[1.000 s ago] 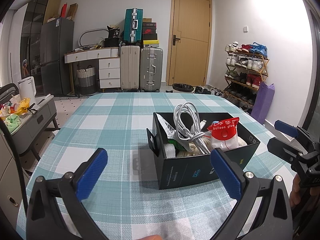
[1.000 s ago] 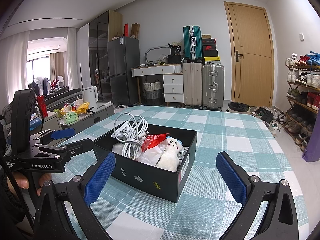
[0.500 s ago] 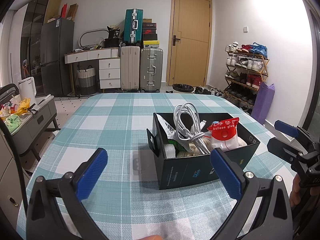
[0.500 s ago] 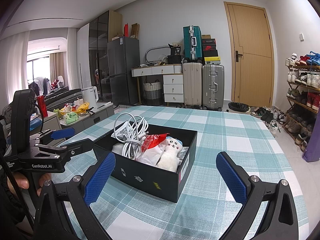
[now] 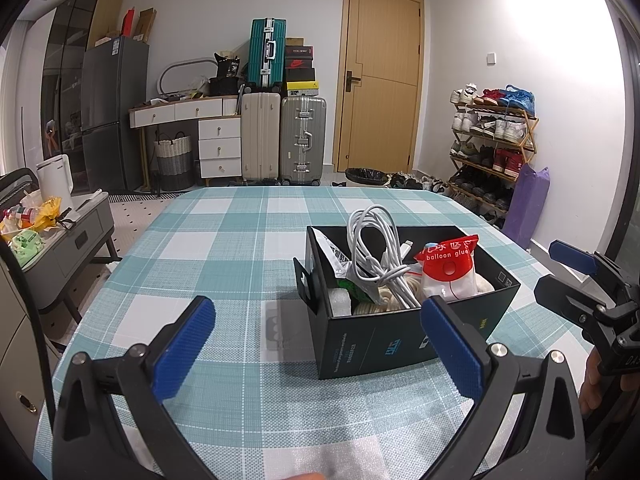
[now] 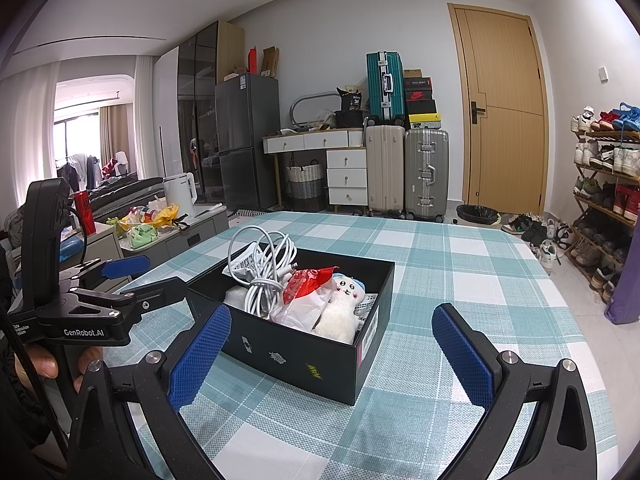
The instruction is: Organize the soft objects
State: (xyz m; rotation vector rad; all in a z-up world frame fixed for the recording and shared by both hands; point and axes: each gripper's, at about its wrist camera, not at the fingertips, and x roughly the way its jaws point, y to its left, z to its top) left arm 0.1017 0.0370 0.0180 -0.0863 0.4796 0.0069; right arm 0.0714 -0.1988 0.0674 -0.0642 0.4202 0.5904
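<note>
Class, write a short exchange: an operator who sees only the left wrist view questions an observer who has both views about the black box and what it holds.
Operator: I see a white cable and a balloon glue bag in the black box. What is behind the bag?
Observer: A white plush toy with a drawn face lies right beside the bag.
Operator: Is there anything on the box walls that face away from me?
Observer: Yes, a white and red label is on the end wall, which shows only in the right wrist view.
</note>
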